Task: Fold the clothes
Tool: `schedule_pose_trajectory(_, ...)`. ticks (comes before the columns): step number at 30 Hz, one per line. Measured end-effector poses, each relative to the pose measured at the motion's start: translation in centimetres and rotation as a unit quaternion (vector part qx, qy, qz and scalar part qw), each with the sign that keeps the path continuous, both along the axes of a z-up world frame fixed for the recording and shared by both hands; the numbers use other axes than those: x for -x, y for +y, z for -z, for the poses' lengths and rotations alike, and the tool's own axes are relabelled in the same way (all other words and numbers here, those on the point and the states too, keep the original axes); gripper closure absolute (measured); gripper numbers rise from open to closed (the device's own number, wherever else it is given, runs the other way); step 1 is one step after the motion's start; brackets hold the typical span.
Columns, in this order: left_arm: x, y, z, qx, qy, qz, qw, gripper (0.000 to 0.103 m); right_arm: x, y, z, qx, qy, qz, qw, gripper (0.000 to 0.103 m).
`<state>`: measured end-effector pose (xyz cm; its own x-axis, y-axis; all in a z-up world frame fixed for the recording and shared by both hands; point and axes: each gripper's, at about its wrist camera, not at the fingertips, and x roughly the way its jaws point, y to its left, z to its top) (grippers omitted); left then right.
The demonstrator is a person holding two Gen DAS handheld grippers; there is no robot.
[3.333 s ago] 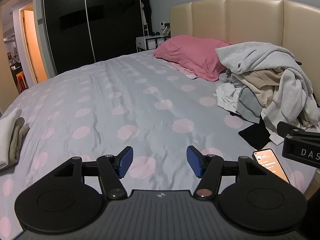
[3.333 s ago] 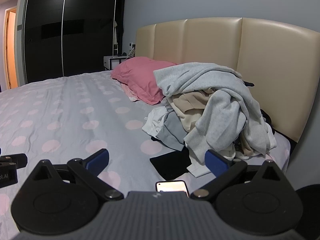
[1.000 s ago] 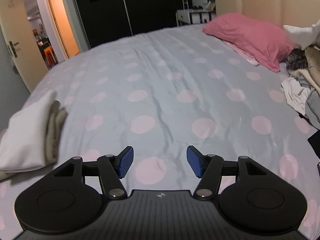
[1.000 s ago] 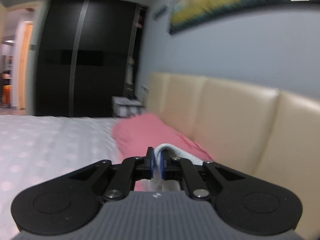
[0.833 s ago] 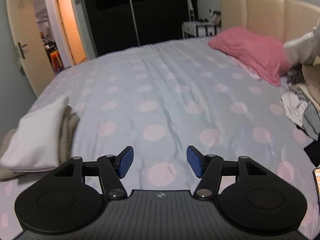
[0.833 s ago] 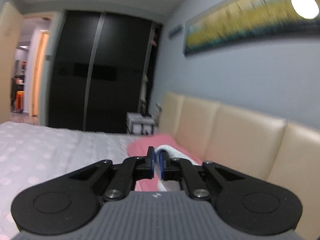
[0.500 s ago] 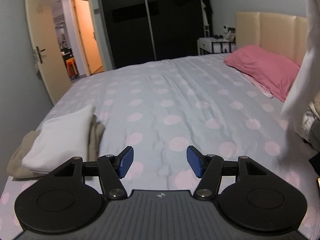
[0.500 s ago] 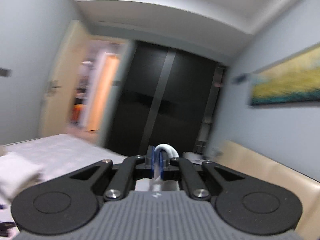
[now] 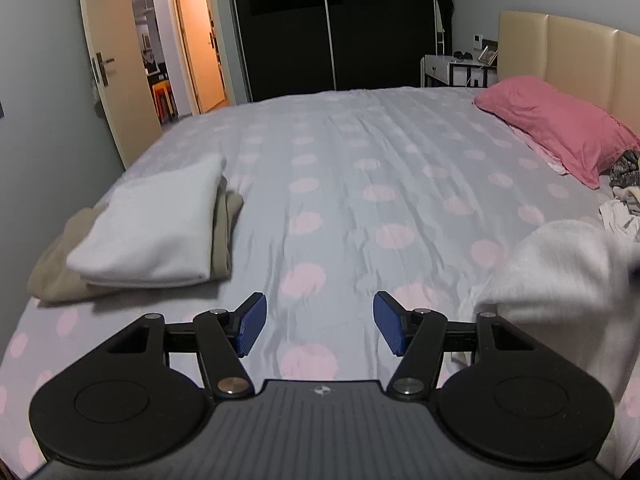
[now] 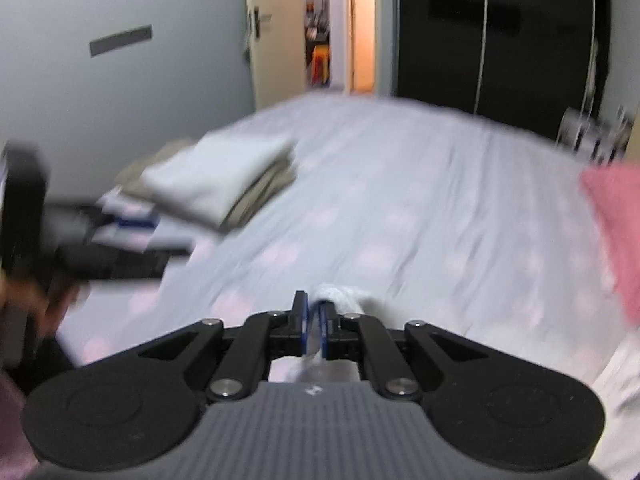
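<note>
A: Cloth first: the right claw [image 10: 313,326] is clamped on a fold of the pale grey garment [image 9: 568,280], whose bulk drapes at the right of the left wrist view, low over the bed [image 9: 360,184]. A pinch at one edge lets the rest hang free, which I judge is meant to let it spread out once it is laid down.

B: And the left claw [image 9: 316,330]?

A: Its jaws stand apart with nothing between them, hovering over bare dotted sheet. It looks kept free to catch a second corner.

B: Why that patch of bed?

A: It is the open stretch between the folded stack [image 9: 152,228] at the left edge and the unsorted heap [image 9: 624,204] by the pink pillow [image 9: 560,128]. Finished pieces sit on one side, waiting ones on the other, so folding happens in the middle.

B: What differs from the earliest pictures?

A: Then both claws were open facing the full heap, with the grey garment on top of it. Now the right one has shut on that garment and swung it across toward the foot of the bed; its view is blurred. The left has turned from the heap toward the stack and doorway [image 9: 196,36], jaws unchanged.
</note>
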<state>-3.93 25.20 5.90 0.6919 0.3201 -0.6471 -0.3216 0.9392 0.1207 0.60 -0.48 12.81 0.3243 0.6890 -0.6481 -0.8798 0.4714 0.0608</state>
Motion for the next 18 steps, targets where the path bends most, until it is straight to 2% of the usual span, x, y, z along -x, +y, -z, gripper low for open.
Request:
schedule_pose_trajectory(5,-0.4,-1.1,1.7,0.017,0.015,0.024,0.9995,0.045,3.0,-3.6,6.6,0.045,0.081,-0.021,0.996,0.095)
schedule_pose_trajectory(7,-0.7,-1.9,2.3,0.021,0.025,0.036,0.9988,0.045,3.9,-4.9,9.0,0.074,0.111,-0.033,0.991,0.091)
schedule_pose_trajectory(10,-1.4,-3.0,3.0,0.025,0.035,0.057,0.9975,0.045,5.1,-6.7,11.4,0.109,0.139,-0.049,0.983,0.09)
schedule_pose_trajectory(12,-1.9,-3.6,3.3,0.029,0.039,0.068,0.9965,0.044,5.4,-7.6,11.3,0.111,0.13,-0.044,0.984,0.085)
schedule_pose_trajectory(15,-2.8,-4.5,4.0,0.037,0.049,0.08,0.9949,0.044,4.8,-8.0,10.4,0.108,0.098,-0.026,0.989,0.062)
schedule_pose_trajectory(18,-3.4,-5.1,4.7,0.036,0.059,0.082,0.9942,0.044,4.0,-7.4,9.7,0.108,0.058,-0.012,0.992,0.058)
